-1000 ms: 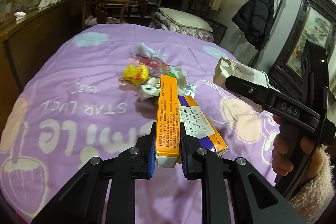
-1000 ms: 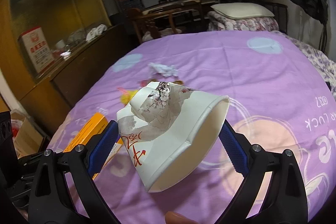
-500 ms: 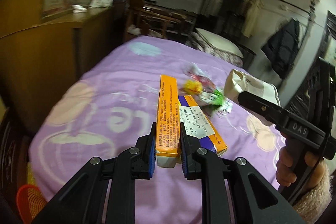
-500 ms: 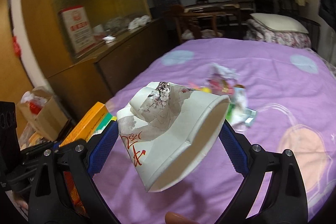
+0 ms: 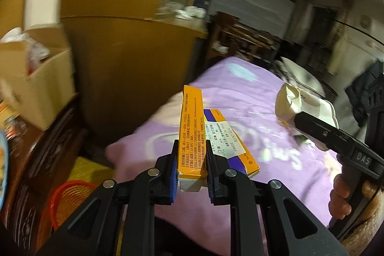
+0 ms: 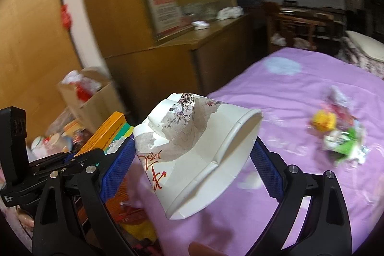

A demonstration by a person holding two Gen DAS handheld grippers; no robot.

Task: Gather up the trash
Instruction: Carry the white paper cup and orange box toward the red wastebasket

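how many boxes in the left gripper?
2: upright orange box clamped in the left gripper; orange-purple labelled box beside it, also lifted. More may be hidden.

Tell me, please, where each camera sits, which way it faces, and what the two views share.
Left wrist: behind the left gripper, shut on orange boxes; faces the purple bedspread and red basket; person's right hand shows.
Right wrist: behind the right gripper, shut on a crushed paper cup; faces bedspread and wrappers.
Shared: boxes, cup, bedspread, cardboard box.

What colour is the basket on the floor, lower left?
Red-orange mesh basket, clearest in the left wrist view.
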